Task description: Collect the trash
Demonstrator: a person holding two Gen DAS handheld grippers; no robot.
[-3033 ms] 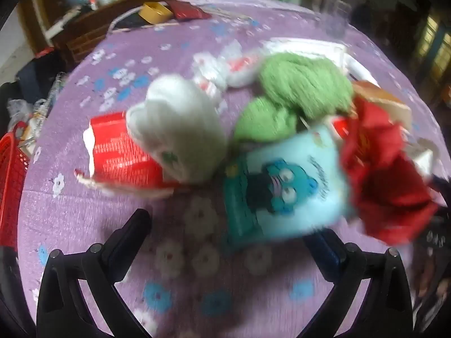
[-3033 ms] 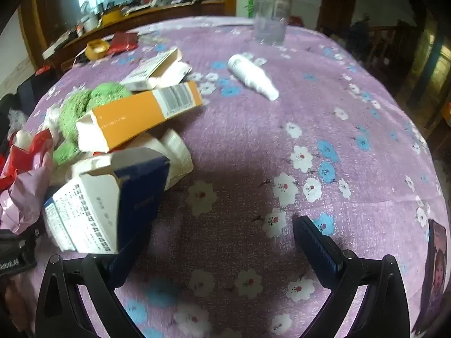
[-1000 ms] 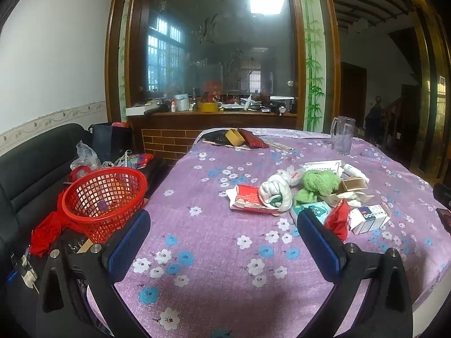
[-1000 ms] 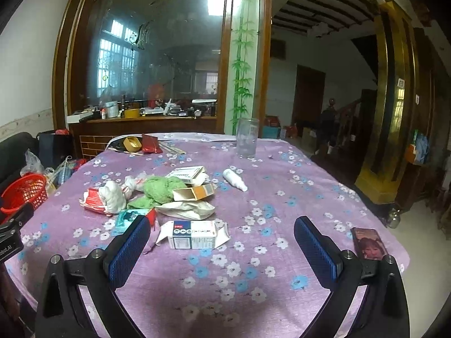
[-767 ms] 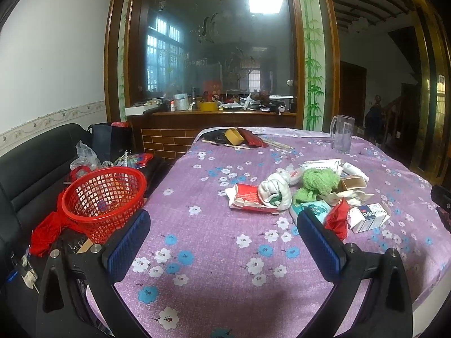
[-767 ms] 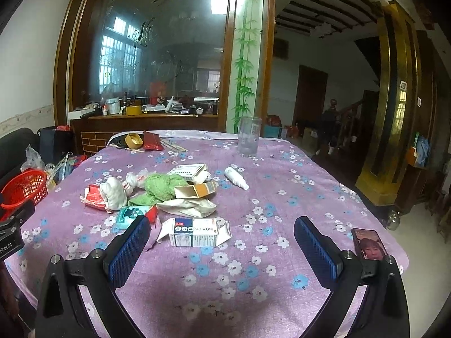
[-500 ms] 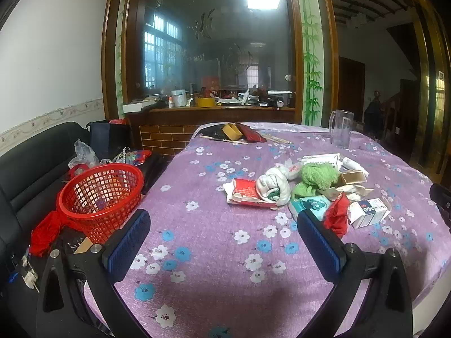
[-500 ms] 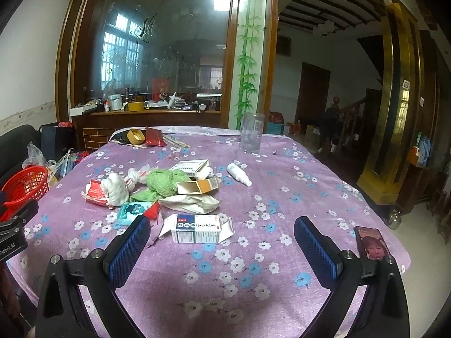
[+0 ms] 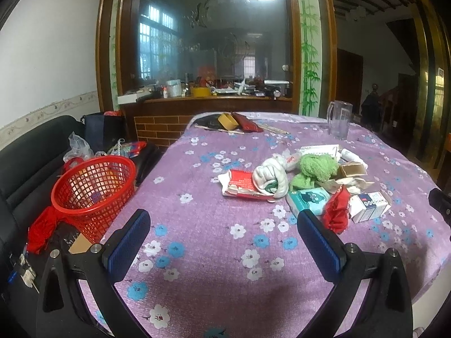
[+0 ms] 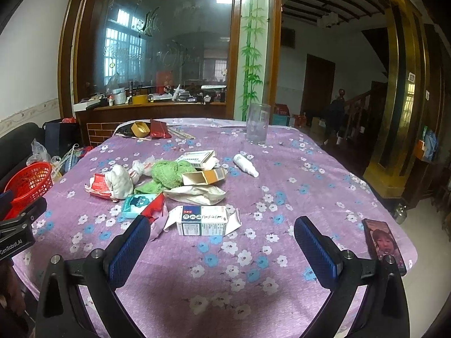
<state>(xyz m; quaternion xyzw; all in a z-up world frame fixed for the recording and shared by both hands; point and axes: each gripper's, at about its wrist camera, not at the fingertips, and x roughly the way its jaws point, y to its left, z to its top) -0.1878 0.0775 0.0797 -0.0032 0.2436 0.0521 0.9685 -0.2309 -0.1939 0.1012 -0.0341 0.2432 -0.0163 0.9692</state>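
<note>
Purple cloth printed with white and blue flowers covers the round table (image 9: 197,225) in front of you. Behind it stand a wooden-framed etched glass partition (image 9: 214,42) and a cluttered counter; a black sofa (image 9: 25,163) runs along your left. The red mesh basket (image 9: 93,191) sits just off the table's left edge, beside the sofa.

The trash lies heaped near the middle of the table: a red-and-white wrapper (image 9: 239,183) touching a white cloth bundle (image 9: 272,178), a green fuzzy cloth (image 10: 166,173), a teal tissue pack (image 10: 138,204), a crumpled red wrapper (image 9: 336,209), an orange open carton (image 10: 204,177) and a blue-and-white box (image 10: 203,221) nearest your right side. A small white bottle (image 10: 245,164) lies apart to the right of the heap, a glass mug (image 10: 258,126) stands further back, and a phone (image 10: 380,242) rests at the table's right edge.

Your left gripper (image 9: 222,242) hangs over the near cloth with its blue-padded jaws spread wide, holding and touching nothing. Your right gripper (image 10: 221,245) is likewise spread wide and empty, its left pad just in front of the red wrapper.
</note>
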